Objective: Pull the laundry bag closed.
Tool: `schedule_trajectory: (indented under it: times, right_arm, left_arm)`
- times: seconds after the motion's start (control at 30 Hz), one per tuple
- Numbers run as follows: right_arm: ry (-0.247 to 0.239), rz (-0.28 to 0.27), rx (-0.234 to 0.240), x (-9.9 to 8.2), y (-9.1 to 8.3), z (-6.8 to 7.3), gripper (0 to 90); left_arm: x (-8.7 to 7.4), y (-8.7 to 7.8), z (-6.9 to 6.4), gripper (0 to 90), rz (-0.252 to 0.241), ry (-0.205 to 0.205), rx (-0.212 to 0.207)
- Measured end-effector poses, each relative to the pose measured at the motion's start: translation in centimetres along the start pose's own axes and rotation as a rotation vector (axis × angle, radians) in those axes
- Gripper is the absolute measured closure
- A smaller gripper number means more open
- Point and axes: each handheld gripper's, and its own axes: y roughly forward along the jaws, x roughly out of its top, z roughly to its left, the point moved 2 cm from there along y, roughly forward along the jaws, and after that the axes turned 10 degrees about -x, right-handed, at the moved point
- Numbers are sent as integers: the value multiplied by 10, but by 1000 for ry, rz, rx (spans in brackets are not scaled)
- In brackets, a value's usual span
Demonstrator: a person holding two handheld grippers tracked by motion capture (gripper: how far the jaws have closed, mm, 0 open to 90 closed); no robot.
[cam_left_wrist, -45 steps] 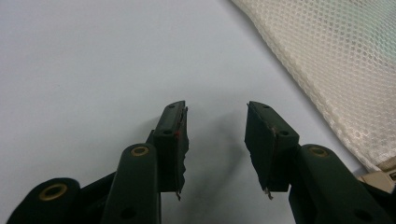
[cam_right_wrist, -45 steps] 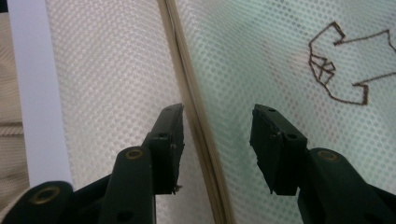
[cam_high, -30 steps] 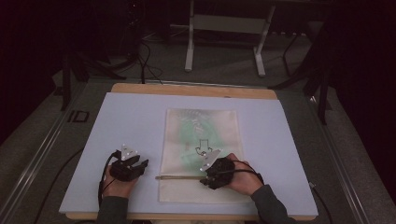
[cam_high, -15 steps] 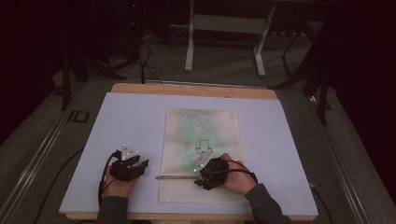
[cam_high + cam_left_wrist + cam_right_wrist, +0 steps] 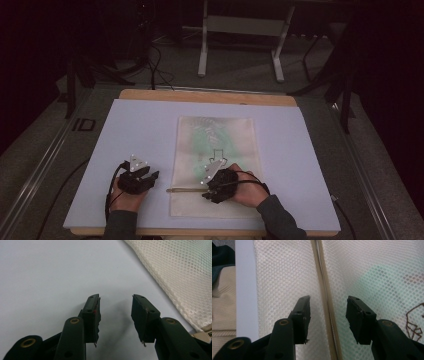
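A white mesh bag lies flat on the pale lavender board, with something green showing through its upper half. A thin tan strip, like a zipper band, crosses the bag's near part. My right gripper points left along that strip. In the right gripper view the strip runs up between the jaws of this gripper, which stand open just above the mesh. My left gripper rests on the bare board left of the bag, open and holding nothing, with the bag's edge to its right.
The board sits on a wooden table whose edge shows at the back. Beyond it on the dark floor stand white frame legs and loose cables. Bare board lies right of the bag.
My right gripper has slid a little to the left along the tan strip. The left gripper and the bag have stayed in place.
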Motion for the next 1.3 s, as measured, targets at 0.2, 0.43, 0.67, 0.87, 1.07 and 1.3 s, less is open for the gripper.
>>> schedule_trajectory:
  times: [0.2,0.43,0.67,0.87,1.07,1.3]
  right_arm:
    - [-12,4,6,7,2,1,550]
    - [-26,-1,14,17,6,2,555]
    - [-30,-19,7,25,10,1,601]
    - [-38,-18,11,32,13,2,644]
    - [-45,-21,16,39,19,4,664]
    - [-58,-29,17,48,25,6,699]
  left_arm:
    - [0,0,0,578,-1,2,-1]
    - [0,-1,0,578,-8,5,-3]
    - [1,-1,-1,578,-10,9,-8]
    - [1,-1,-1,579,-7,12,-9]
    - [1,-1,-1,579,-8,16,-10]
    - [1,-1,0,579,-9,15,-9]
